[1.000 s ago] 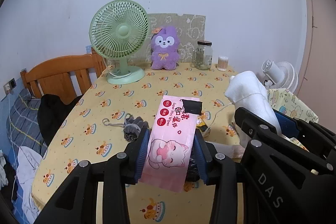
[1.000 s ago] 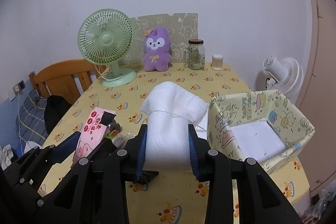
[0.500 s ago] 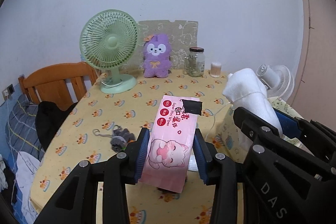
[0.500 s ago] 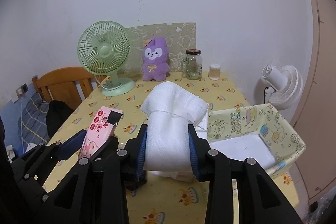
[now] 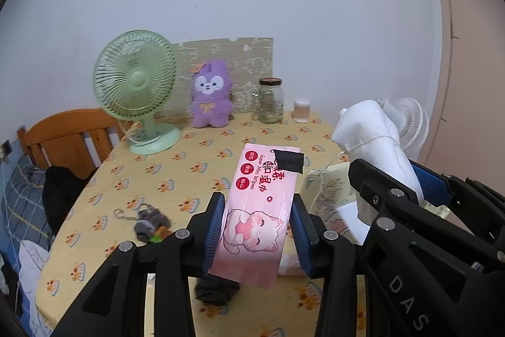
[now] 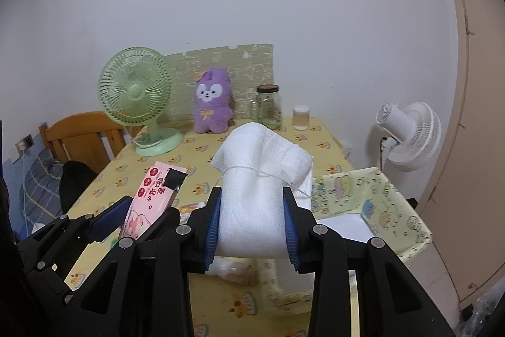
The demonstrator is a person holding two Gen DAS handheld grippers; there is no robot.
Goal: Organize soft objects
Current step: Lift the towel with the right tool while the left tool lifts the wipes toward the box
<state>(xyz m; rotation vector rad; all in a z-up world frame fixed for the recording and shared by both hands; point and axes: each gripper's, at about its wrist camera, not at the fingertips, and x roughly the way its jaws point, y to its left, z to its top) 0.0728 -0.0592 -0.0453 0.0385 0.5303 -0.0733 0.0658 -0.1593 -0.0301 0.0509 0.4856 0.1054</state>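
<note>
My left gripper (image 5: pixel 258 201) is shut on a pink wet-wipes pack (image 5: pixel 268 172) and holds it above the yellow tablecloth. Close on its right, my right gripper (image 6: pixel 252 195) is shut on a white rolled cloth bundle (image 6: pixel 258 153) tied with string. A yellow patterned fabric box (image 6: pixel 378 195) with a white bottom lies just right of and below the bundle. On the table sit a small grey keychain plush (image 5: pixel 148 220) and a dark fuzzy thing (image 5: pixel 216 289) below the pack. A purple plush (image 5: pixel 210 98) stands at the back wall.
A green desk fan (image 5: pixel 135 84), a glass jar (image 5: pixel 270 100) and a small white-lidded pot (image 5: pixel 302 111) line the table's far edge. A white floor fan (image 6: pixel 410 135) stands off to the right. A wooden bed frame (image 5: pixel 69 131) with dark clothes is on the left.
Both grippers have drawn back from the far wall and risen slightly, each keeping its load. The fan and plush look smaller, and more of the table shows.
</note>
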